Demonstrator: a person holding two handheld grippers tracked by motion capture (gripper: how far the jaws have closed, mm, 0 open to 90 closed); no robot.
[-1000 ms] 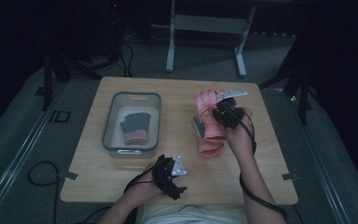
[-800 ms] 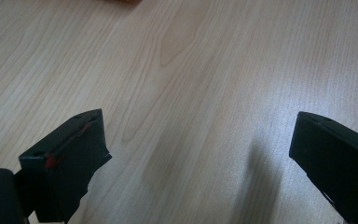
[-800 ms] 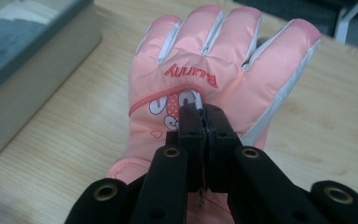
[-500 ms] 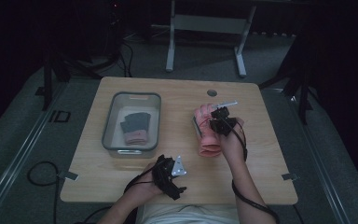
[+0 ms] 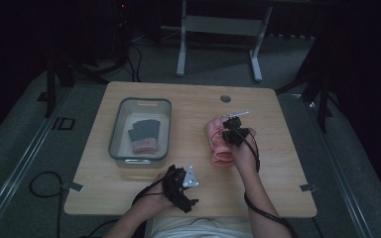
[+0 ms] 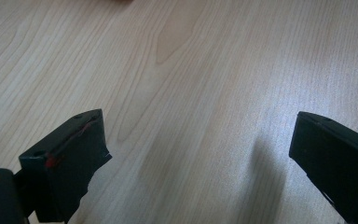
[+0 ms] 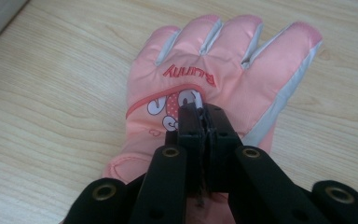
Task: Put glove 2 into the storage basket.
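Observation:
A pink glove (image 7: 223,60) printed with "Bunny" lies flat on the wooden table, fingers pointing away from my right gripper. My right gripper (image 7: 205,114) is shut, its jaws pinching the fabric on the back of the glove. From above, the pink glove (image 5: 218,146) sits right of the table's middle with the right gripper (image 5: 233,130) on top of it. My left gripper (image 5: 181,186) rests near the front edge of the table (image 5: 278,173). Its jaws stand wide open over bare wood (image 6: 191,70), with nothing between them.
A clear plastic bin (image 5: 116,144) stands left of the middle and holds a folded grey and pink item (image 5: 144,136). A round hole (image 5: 225,98) marks the table's far side. A metal stand (image 5: 218,29) is on the floor behind the table.
My right gripper has come down and toward the person with the pink glove, which was held up off the table and now lies on it. The left gripper has stayed put.

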